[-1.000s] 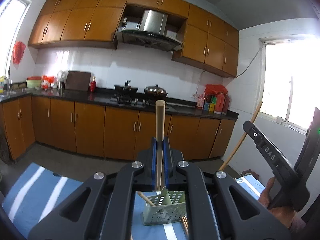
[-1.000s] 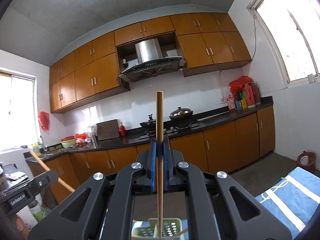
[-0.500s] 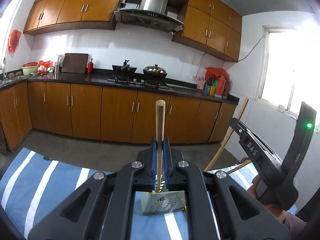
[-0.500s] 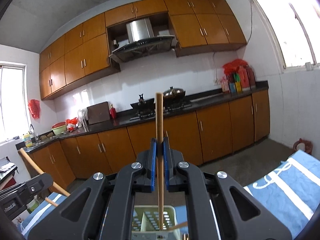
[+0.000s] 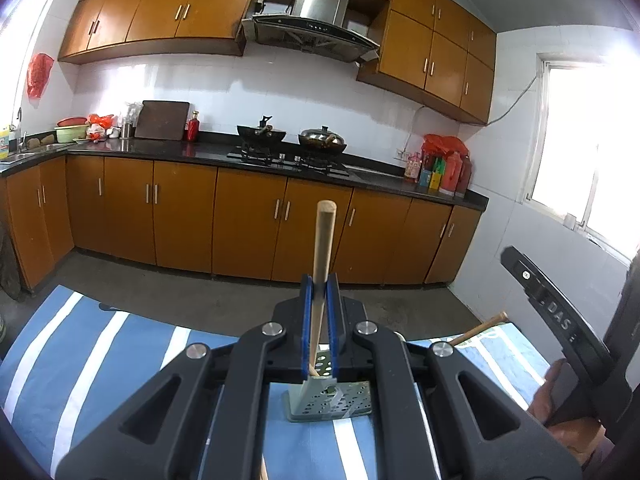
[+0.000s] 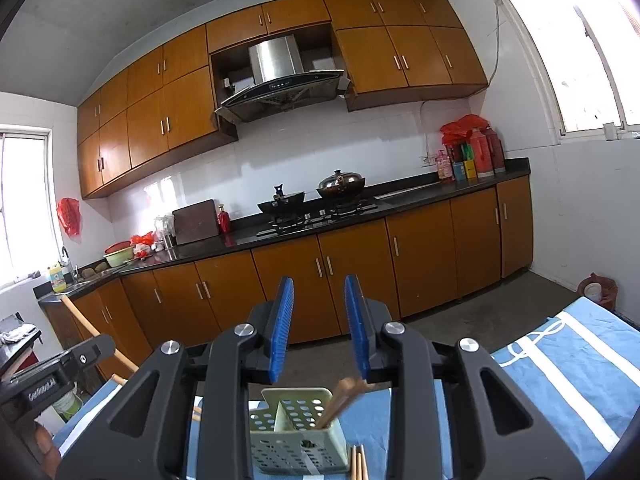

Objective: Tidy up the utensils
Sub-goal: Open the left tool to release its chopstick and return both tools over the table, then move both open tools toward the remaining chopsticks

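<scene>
**Chopsticks go into the holder**

Left wrist view: the left gripper (image 5: 319, 292) is clamped on an upright wooden chopstick (image 5: 323, 248) above the perforated holder (image 5: 329, 400), on a blue striped tabletop (image 5: 100, 352), with orange kitchen cabinets (image 5: 248, 224) far behind.

Right wrist view: the right gripper (image 6: 318, 322) stands apart; its chopstick, held a moment ago, now leans in the holder's (image 6: 296, 432) right compartment beside another (image 6: 340, 398).

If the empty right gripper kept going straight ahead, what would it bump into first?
Probably nothing close: between the open right gripper fingers lies bare floor, then the lower cabinets far off. The holder sits below that line, though depth is hard to judge.
</scene>
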`<state>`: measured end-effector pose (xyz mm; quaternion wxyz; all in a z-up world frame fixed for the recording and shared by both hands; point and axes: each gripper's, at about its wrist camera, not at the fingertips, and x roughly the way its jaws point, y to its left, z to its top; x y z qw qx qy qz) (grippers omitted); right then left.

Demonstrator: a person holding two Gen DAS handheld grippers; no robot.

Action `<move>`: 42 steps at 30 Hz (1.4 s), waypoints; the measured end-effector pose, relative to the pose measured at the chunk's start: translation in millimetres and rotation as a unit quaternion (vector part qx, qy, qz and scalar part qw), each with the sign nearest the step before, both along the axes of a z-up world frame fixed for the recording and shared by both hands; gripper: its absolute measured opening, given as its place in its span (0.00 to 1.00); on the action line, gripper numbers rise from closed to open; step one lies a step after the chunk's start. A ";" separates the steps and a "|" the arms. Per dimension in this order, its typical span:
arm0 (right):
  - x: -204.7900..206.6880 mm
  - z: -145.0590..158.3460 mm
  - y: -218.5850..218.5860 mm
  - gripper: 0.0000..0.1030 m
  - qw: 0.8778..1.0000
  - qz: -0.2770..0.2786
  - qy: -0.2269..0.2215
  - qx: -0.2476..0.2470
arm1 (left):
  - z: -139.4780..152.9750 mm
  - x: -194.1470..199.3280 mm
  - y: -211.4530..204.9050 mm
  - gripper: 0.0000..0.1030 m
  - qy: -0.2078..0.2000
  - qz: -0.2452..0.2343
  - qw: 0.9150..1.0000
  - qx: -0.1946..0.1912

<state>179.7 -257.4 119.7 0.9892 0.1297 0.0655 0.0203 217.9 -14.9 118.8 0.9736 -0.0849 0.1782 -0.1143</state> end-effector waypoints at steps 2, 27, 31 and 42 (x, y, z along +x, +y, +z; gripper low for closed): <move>-7.9 1.3 -3.5 0.27 1.000 0.000 0.002 0.002 | 3.4 -6.6 2.2 0.08 -0.004 0.003 1.000 -0.002; -46.3 -162.0 -12.1 0.28 0.957 0.067 0.281 -0.013 | -106.9 -65.8 51.0 0.14 0.129 0.024 0.991 0.040; -44.1 -192.4 1.4 0.28 0.941 0.089 0.324 -0.032 | -148.8 -68.3 55.5 0.14 0.180 0.015 0.983 0.044; -40.4 -213.4 9.1 0.07 0.929 0.076 0.353 -0.076 | -195.7 -71.8 50.1 0.14 0.233 -0.018 0.971 0.048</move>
